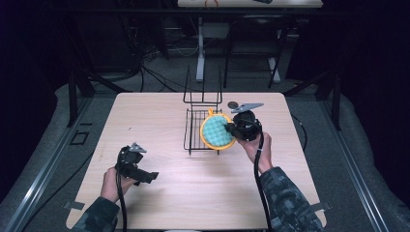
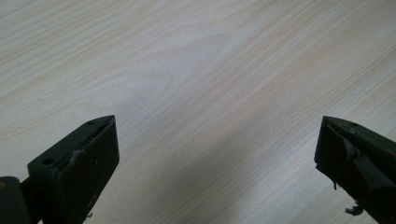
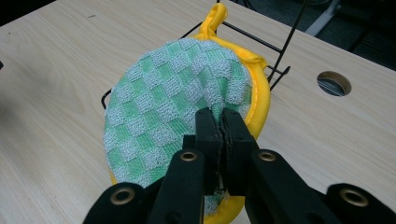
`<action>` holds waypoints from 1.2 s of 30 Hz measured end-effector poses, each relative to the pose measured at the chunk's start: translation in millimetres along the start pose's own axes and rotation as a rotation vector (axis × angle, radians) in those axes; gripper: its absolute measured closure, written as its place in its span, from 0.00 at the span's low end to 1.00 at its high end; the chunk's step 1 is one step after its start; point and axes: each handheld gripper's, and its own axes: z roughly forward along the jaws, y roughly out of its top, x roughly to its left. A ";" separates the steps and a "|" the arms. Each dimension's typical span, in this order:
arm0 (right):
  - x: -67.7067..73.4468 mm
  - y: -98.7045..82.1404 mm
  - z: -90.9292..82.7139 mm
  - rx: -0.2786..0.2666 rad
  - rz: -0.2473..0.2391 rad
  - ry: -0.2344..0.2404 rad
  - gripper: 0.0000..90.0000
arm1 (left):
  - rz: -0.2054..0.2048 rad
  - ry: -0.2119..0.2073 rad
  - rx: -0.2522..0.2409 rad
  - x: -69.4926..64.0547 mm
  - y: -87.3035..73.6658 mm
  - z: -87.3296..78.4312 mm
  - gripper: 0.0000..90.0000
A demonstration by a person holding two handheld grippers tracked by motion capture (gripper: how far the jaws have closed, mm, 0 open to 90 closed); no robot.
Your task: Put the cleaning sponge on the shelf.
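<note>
A round pot holder, green-and-white checked with a yellow rim and loop, hangs over the right side of a black wire rack. My right gripper is shut on the pot holder's checked cloth near its yellow edge, holding it tilted above the rack. My left gripper rests low over the bare wood at the near left of the table, jaws wide apart with nothing between them.
The wire rack has tall upright prongs at its far end. A round cable hole sits in the tabletop just behind the right gripper. Table legs and cables lie on the dark floor beyond the far edge.
</note>
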 end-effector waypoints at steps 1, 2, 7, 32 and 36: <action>0.3 0.2 1.1 -0.002 -0.002 0.003 0.97 | -0.001 -0.001 0.001 -0.1 0.0 0.2 0.00; 0.5 0.4 2.0 -0.004 -0.005 0.002 0.97 | 0.000 0.004 0.002 -0.5 0.0 0.8 0.00; 4.0 1.3 7.8 -0.002 0.003 0.002 0.97 | 0.006 -0.001 0.003 -0.8 0.1 0.4 0.00; 12.4 -0.8 35.1 -0.006 0.002 -0.015 0.97 | 0.013 0.000 0.004 -1.0 0.3 0.5 0.00; 13.3 -0.2 36.8 -0.010 0.007 -0.018 0.97 | 0.010 -0.003 0.010 -1.1 0.1 1.1 0.00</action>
